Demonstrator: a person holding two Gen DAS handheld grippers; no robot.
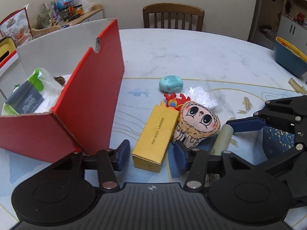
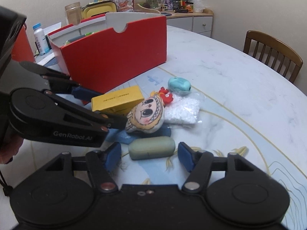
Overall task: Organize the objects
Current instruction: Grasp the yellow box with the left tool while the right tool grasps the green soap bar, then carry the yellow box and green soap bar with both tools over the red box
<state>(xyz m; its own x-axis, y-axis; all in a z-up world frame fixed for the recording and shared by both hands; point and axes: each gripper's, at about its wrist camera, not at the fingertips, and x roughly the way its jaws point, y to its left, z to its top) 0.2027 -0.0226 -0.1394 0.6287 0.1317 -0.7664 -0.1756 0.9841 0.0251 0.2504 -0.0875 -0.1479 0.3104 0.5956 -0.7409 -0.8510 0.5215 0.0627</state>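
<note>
A yellow carton (image 1: 153, 138) lies on the table between the fingers of my left gripper (image 1: 152, 156), a thin gap showing on each side, so it stands open. From the right wrist view the left gripper (image 2: 100, 107) straddles that yellow carton (image 2: 117, 99). My right gripper (image 2: 149, 158) is open around a grey-green case (image 2: 151, 147), its pads close to both ends without pressing. One right finger (image 1: 247, 124) reaches the case (image 1: 222, 140). A plush doll face (image 1: 199, 122) leans between carton and case. Left of them stands the red box (image 1: 92, 103), which holds packets (image 1: 28, 95).
A teal oval object (image 1: 170, 83), a red charm (image 1: 172, 100) and a clear bag of white beads (image 1: 203, 94) lie behind the doll. A blue basket (image 1: 289, 57) sits at the table's far right edge. Wooden chair (image 1: 172, 17) beyond the table. A bottle (image 2: 39, 38) stands behind the red box.
</note>
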